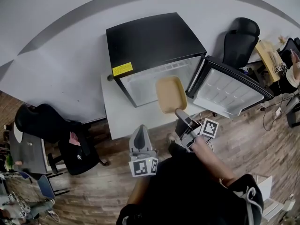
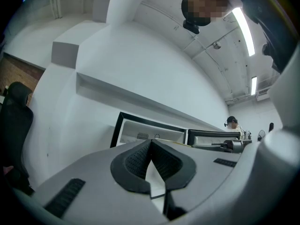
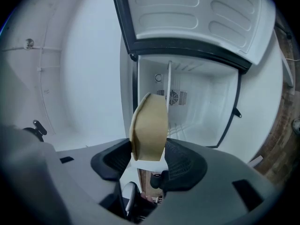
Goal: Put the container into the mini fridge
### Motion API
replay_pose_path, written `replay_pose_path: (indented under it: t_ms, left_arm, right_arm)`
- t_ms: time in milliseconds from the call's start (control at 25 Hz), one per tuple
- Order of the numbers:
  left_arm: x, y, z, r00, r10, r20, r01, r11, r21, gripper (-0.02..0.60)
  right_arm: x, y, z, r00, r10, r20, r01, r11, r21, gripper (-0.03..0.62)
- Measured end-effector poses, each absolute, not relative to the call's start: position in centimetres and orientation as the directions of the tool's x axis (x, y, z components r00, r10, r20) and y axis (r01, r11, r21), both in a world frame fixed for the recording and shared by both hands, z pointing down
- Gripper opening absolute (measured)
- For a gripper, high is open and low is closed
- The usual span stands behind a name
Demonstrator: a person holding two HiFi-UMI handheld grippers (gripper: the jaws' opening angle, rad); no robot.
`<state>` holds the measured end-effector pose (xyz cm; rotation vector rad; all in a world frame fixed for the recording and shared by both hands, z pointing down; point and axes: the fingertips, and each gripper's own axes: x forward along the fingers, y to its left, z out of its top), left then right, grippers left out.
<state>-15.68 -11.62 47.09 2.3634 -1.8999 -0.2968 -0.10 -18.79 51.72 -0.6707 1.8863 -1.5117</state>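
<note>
The black mini fridge (image 1: 150,41) stands on a white table (image 1: 122,121), with its door (image 1: 229,90) swung open to the right. The tan, shallow container (image 1: 169,93) hangs just in front of the white fridge interior (image 1: 154,81). My right gripper (image 1: 181,112) is shut on its near rim. In the right gripper view the container (image 3: 150,125) stands on edge between the pads of the right gripper (image 3: 149,154), facing the open compartment (image 3: 197,111). My left gripper (image 1: 139,129) sits lower and nearer me, pointing up and shut on nothing; its pads (image 2: 136,158) meet at the tips.
A black office chair (image 1: 239,41) stands behind the open door. Another black chair (image 1: 47,125) is at the left on the wooden floor (image 1: 262,139). A desk with clutter (image 1: 272,55) and a person are at the far right. A white wall rises behind the fridge.
</note>
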Motion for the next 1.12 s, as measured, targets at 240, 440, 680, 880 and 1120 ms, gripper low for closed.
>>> replay_pose_path:
  t_ms: [240, 440, 680, 880, 1120]
  left_arm:
    - [-15.2, -15.7, 47.1, 0.193, -0.977, -0.087, -0.958, -0.206, 0.201, 0.023]
    - [-15.0, -18.4, 47.0, 0.184, -0.979, -0.084, -0.961, -0.197, 0.196, 0.023]
    - [-14.6, -20.7, 47.2, 0.18, -0.981, -0.074, -0.962, -0.192, 0.196, 0.023]
    - [-14.4, -22.1, 47.2, 0.178, -0.982, -0.069, -0.962, -0.188, 0.196, 0.023]
    - [-14.7, -23.2, 47.4, 0.176, -0.983, -0.059, -0.963, -0.184, 0.195, 0.023]
  right_arm:
    - [0.0, -23.9, 51.2, -0.685, -0.709, -0.167, 0.002, 0.228, -0.974, 0.238]
    - [0.3, -27.4, 51.4, -0.685, -0.709, -0.166, 0.008, 0.221, -0.975, 0.238]
    - [0.2, -30.3, 52.2, -0.689, -0.709, -0.149, -0.001, 0.207, -0.978, 0.239]
    - [0.1, -32.2, 52.7, -0.689, -0.711, -0.139, 0.004, 0.188, -0.982, 0.239]
    - [-0.3, -33.9, 52.7, -0.68, -0.719, -0.143, 0.012, 0.184, -0.983, 0.241]
